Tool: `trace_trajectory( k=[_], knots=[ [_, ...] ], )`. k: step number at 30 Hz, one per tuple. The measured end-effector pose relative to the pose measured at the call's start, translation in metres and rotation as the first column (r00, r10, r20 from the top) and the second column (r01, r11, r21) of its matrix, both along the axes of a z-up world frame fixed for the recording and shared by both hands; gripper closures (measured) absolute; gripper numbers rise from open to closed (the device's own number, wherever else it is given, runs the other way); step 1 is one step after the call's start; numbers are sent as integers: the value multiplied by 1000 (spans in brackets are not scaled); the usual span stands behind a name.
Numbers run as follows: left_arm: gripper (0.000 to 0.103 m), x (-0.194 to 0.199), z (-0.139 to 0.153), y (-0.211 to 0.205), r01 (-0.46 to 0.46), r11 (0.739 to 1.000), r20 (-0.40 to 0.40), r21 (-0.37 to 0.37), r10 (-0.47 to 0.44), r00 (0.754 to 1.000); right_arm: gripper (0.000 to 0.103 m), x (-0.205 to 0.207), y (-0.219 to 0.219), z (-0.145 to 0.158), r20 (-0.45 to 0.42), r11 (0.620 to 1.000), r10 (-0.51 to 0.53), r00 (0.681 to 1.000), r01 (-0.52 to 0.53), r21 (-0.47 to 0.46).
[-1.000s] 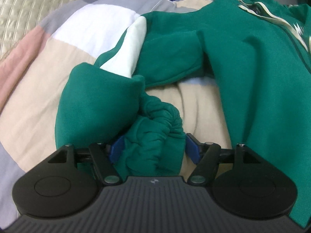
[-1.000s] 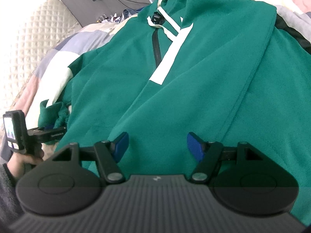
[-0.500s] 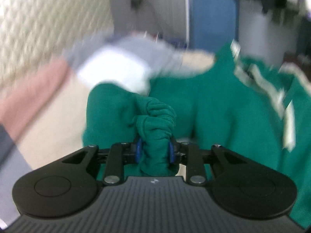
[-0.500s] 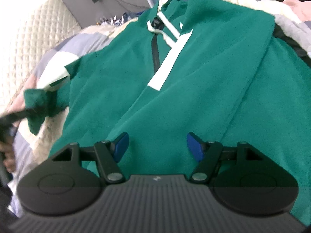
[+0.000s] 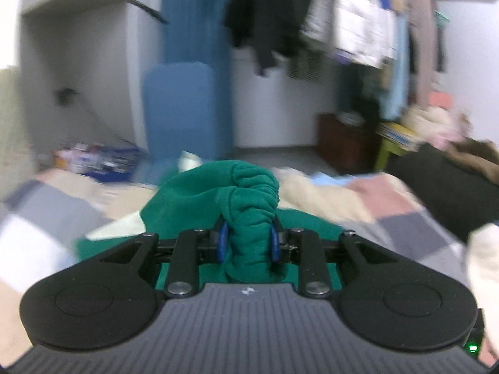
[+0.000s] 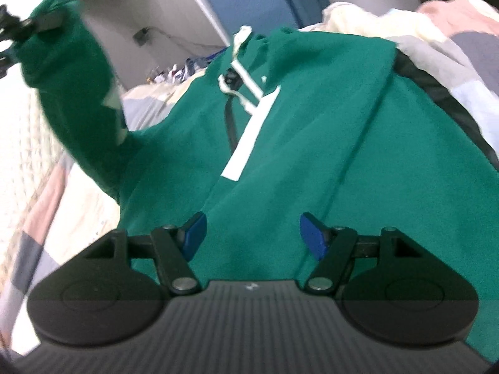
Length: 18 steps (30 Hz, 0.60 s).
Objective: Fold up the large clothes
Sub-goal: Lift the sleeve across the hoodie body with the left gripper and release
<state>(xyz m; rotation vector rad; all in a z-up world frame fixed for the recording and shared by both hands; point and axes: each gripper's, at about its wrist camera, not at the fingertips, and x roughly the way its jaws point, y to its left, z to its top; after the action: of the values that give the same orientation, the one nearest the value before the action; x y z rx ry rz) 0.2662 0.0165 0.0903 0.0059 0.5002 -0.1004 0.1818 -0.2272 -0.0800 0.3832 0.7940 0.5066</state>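
Observation:
A large green sweatshirt (image 6: pixel 312 131) with white trim and a dark zip lies spread on the patchwork bed cover (image 6: pixel 68 212). My left gripper (image 5: pixel 248 243) is shut on the bunched green sleeve cuff (image 5: pixel 249 205), its blue pads pressing the fabric from both sides. In the right wrist view that sleeve (image 6: pixel 71 93) is lifted high at the upper left, with the left gripper (image 6: pixel 18 28) clamped on its end. My right gripper (image 6: pixel 251 233) stands open just above the sweatshirt's body, nothing between its blue fingers (image 6: pixel 195 233).
A quilted cream headboard (image 6: pixel 21 143) runs along the left. A blue panel (image 5: pixel 181 106) stands against the wall beyond the bed. Hanging clothes (image 5: pixel 343 21) and a dark wooden cabinet (image 5: pixel 346 143) fill the far right. Pale bedding (image 5: pixel 318 193) lies bunched further back.
My left gripper closed on the green cuff and swung it up high off the bed, its view tilting toward the room. The right gripper shifted only slightly and stayed open.

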Motion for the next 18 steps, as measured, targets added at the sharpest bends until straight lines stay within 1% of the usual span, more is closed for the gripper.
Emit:
trace_trajectory(
  k=[2,5,7,9,11,13,16,18],
  knots=[
    [73,13,-21,-27,47,998,-38,-30,-48,998,34,0,-12,-1,-4,999,-29,1000,29,20],
    [73,24,-53,-57,84,994,-83,-69,-90,993,33,1,-24,-7,-22,997,-65,998,65,28],
    [73,28,-73,-69,97,991,-101,-89,-106,989,34,2,-31,-11,-40,996,-75,996,77,48],
    [70,29,-89,-73,90,990,-121,-110,-103,987,34,3,-33,-13,-40,995,-79,996,81,49],
    [63,28,-104,-72,80,987,-155,-141,-102,983,34,3,-31,-14,-34,996,-77,996,78,37],
    [39,21,-111,-57,71,983,-186,-172,-103,977,34,2,-29,-14,-27,997,-71,997,71,24],
    [28,5,-119,-33,52,975,-191,-216,-95,977,34,1,-28,-13,-18,998,-64,998,64,4],
    [25,-7,-123,-8,32,962,-192,-270,-86,978,34,0,-28,-13,-19,998,-59,998,59,-2]
  ],
)
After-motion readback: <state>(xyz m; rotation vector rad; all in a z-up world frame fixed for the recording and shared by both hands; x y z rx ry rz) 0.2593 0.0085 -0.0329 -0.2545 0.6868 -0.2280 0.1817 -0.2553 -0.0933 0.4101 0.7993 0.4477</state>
